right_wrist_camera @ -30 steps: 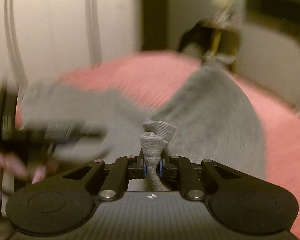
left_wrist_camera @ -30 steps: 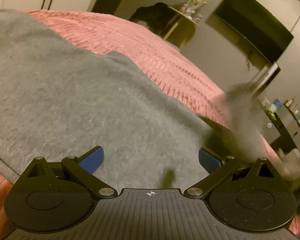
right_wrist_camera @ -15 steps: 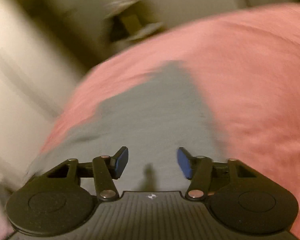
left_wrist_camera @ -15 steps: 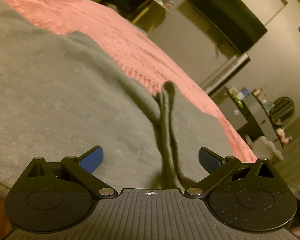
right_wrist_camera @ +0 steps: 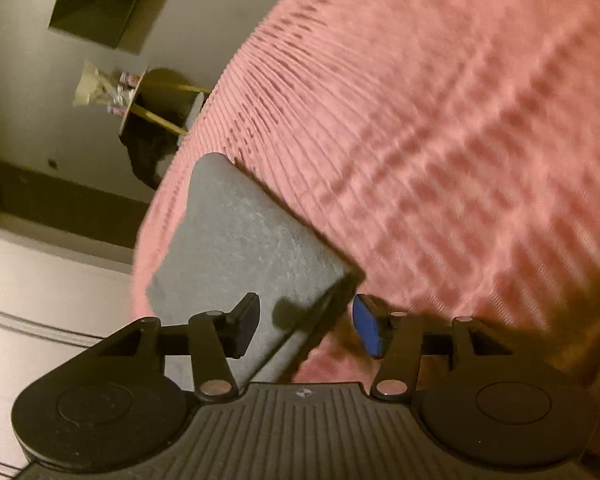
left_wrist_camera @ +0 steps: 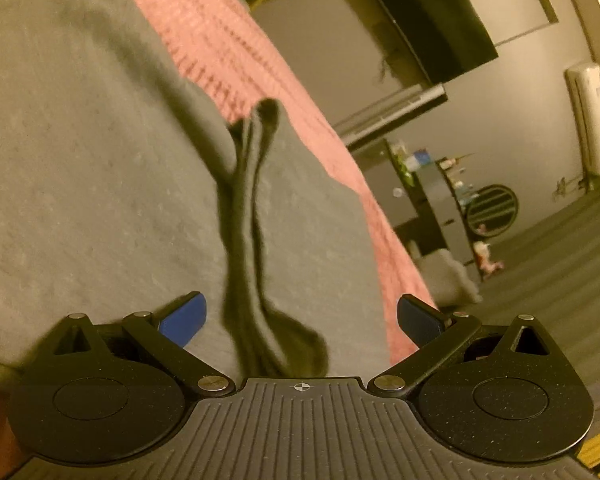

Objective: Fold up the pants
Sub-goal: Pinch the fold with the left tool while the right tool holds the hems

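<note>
Right gripper [right_wrist_camera: 306, 326] has dropped the pants [right_wrist_camera: 244, 236], jaws opening, pads clear; left gripper [left_wrist_camera: 300, 316] wide, empty over them.

Pink ribbed bed cover [right_wrist_camera: 440, 128], grey pants [left_wrist_camera: 80, 168] spread flat directly on it.

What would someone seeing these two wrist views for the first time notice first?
The pink ribbed bedspread fills most of the right wrist view. The grey pants lie spread across it, with a raised dark fold ridge running straight toward the open left tongs. In the right wrist view, the right tongs are opening over a folded edge of the pants, pads not pressing it.
</note>
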The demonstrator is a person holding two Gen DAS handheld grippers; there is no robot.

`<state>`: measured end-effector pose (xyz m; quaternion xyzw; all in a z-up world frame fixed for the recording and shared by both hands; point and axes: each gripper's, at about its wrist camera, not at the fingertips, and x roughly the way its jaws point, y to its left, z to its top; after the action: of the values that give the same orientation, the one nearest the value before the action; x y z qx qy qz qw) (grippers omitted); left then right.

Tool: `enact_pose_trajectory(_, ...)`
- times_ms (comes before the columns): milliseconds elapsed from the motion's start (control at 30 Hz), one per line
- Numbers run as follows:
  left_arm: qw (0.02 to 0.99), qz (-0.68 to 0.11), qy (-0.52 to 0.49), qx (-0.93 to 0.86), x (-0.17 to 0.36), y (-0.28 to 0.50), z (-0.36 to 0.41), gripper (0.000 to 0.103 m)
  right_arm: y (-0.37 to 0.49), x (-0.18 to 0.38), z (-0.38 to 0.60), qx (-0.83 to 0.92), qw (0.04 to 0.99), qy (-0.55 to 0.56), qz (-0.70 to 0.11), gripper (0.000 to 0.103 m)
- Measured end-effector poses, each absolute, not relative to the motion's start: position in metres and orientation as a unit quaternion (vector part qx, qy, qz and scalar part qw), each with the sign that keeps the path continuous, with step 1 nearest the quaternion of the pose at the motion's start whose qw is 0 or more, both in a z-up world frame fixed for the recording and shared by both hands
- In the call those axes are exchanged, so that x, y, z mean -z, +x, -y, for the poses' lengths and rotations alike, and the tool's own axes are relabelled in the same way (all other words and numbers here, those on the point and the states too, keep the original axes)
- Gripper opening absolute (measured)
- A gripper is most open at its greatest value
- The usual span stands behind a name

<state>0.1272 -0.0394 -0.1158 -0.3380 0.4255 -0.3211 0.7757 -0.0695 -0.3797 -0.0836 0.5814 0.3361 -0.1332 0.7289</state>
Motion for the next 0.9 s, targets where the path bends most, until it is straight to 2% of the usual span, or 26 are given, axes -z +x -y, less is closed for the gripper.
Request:
enact_pose_trajectory(100,0.776,-0.440,-0.332,0.306,0.119,0.135,0.053,0.103,-0.072,0.094,0.382,0.108,0.707,0.626,-0.312,0.046)
enact_pose_trajectory(133,0.774,-0.445,-0.337,0.300,0.119,0.138,0.056,0.103,-0.070,0.098,0.383,0.112,0.707,0.623,-0.316,0.041)
enact_pose_trajectory(167,0.772,-0.446,-0.342,0.298,0.118,0.142,0.059,0.097,-0.067,0.099,0.382,0.112,0.707,0.623,-0.317,0.030)
enact_pose_trajectory(200,0.766,-0.449,-0.348,0.301,0.119,0.146,0.063,0.090,-0.061,0.101,0.384,0.110,0.708,0.622,-0.315,0.018)
enact_pose_trajectory(233,0.762,-0.457,-0.350,0.297,0.121,0.151,0.067,0.080,-0.059,0.102,0.385,0.110,0.711,0.620,-0.313,0.013)
enact_pose_trajectory(367,0.768,-0.478,-0.336,0.262,0.132,0.166,0.078,0.054,-0.049,0.095,0.380,0.104,0.731,0.596,-0.316,0.012)
enact_pose_trajectory(400,0.765,-0.480,-0.344,0.258,0.133,0.170,0.078,0.051,-0.045,0.094,0.379,0.107,0.734,0.587,-0.325,0.014)
enact_pose_trajectory(467,0.765,-0.482,-0.347,0.249,0.128,0.177,0.078,0.016,-0.040,0.091,0.378,0.105,0.742,0.572,-0.334,0.018)
enact_pose_trajectory(533,0.781,-0.459,-0.332,0.262,0.112,0.176,0.075,0.016,-0.037,0.088,0.377,0.093,0.747,0.563,-0.341,0.023)
enact_pose_trajectory(600,0.796,-0.431,-0.317,0.285,0.091,0.171,0.070,0.016,-0.038,0.081,0.375,0.068,0.756,0.557,-0.337,0.033)
enact_pose_trajectory(800,0.842,-0.394,-0.246,0.276,0.051,0.159,0.025,0.017,-0.058,0.054,0.373,-0.019,0.789,0.537,-0.297,0.037)
enact_pose_trajectory(900,0.874,-0.394,-0.188,0.215,0.066,0.147,0.010,0.034,-0.059,0.049,0.373,-0.002,0.799,0.516,-0.308,0.037)
